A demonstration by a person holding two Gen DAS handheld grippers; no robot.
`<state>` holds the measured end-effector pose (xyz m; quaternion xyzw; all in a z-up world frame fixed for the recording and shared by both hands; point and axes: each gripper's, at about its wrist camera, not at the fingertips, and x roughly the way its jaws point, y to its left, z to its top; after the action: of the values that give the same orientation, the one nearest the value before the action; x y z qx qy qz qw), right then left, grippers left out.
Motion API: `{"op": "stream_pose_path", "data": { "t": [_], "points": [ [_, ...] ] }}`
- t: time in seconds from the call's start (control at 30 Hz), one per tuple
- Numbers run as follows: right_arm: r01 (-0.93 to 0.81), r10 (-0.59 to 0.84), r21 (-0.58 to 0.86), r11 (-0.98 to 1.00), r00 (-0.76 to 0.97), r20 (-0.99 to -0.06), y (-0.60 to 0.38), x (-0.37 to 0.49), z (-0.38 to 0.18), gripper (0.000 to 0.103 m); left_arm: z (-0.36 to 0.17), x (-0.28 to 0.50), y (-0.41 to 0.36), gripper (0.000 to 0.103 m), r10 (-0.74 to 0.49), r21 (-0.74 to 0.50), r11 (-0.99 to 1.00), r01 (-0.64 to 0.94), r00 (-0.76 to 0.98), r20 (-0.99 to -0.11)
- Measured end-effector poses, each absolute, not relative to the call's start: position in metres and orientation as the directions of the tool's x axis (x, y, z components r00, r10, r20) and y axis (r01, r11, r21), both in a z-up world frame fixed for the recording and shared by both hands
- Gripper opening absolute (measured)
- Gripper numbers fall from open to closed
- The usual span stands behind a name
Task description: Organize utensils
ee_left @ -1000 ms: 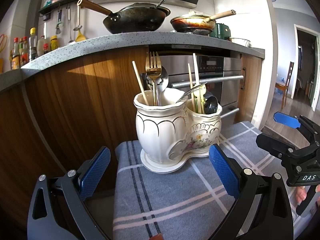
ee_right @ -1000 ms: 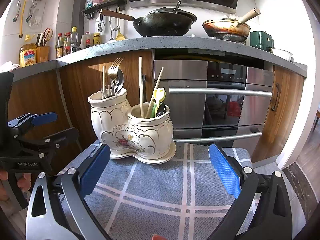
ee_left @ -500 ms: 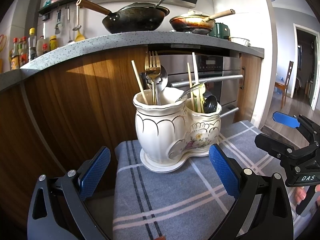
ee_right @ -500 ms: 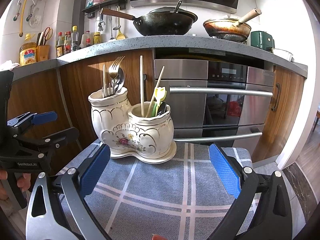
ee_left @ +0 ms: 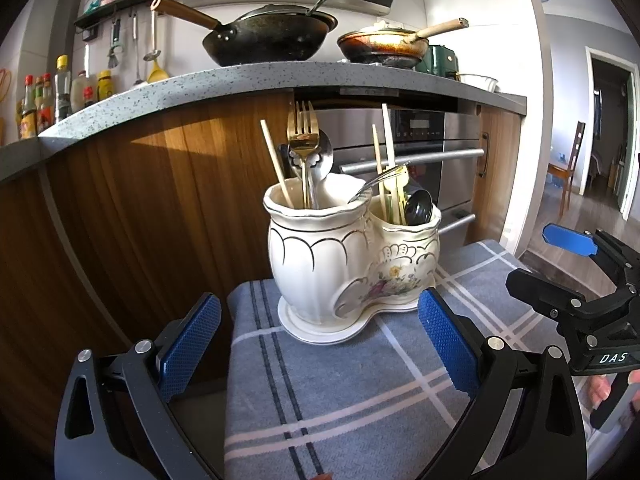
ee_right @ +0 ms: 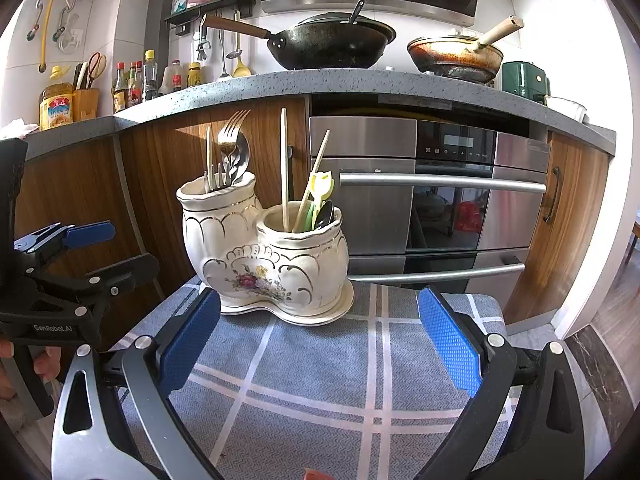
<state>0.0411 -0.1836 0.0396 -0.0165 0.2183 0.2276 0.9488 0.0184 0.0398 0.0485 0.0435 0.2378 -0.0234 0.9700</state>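
A white ceramic double-pot utensil holder (ee_left: 344,264) (ee_right: 264,256) stands on a grey plaid cloth (ee_left: 360,392) (ee_right: 328,372). Its taller pot holds a gold fork (ee_left: 303,140), a spoon and a chopstick. Its shorter pot holds chopsticks (ee_right: 284,168), a yellow-green utensil (ee_right: 320,196) and a black spoon (ee_left: 418,208). My left gripper (ee_left: 318,340) is open and empty, in front of the holder. My right gripper (ee_right: 318,340) is open and empty, also short of the holder. Each gripper shows in the other's view: the right one (ee_left: 576,280), the left one (ee_right: 60,264).
Behind the cloth are wooden cabinet fronts (ee_left: 140,220) and a steel oven with bar handles (ee_right: 440,182). A counter (ee_right: 320,84) above carries a black wok (ee_right: 332,46), a frying pan (ee_right: 456,56) and bottles (ee_right: 136,80). A doorway and chair (ee_left: 572,168) lie far right.
Both grippers have shifted very slightly; the holder sits a touch lower and nearer in both views. Nothing was grasped or released.
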Motion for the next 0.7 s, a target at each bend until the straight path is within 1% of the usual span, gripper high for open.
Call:
{"op": "stream_pose_path", "data": {
  "t": [0.6, 0.7],
  "points": [
    [-0.441, 0.427, 0.069, 0.895, 0.798, -0.426, -0.1825, 0.0426, 0.0403, 0.098, 0.0488, 0.0191, 0.0404, 0.098, -0.010, 0.079, 0.995, 0.052, 0.888, -0.459],
    [-0.440, 0.426, 0.071, 0.895, 0.798, -0.426, -0.1831, 0.0432, 0.0403, 0.098, 0.0472, 0.0207, 0.0402, 0.098, 0.003, 0.098, 0.994, 0.047, 0.887, -0.462]
  ]
}}
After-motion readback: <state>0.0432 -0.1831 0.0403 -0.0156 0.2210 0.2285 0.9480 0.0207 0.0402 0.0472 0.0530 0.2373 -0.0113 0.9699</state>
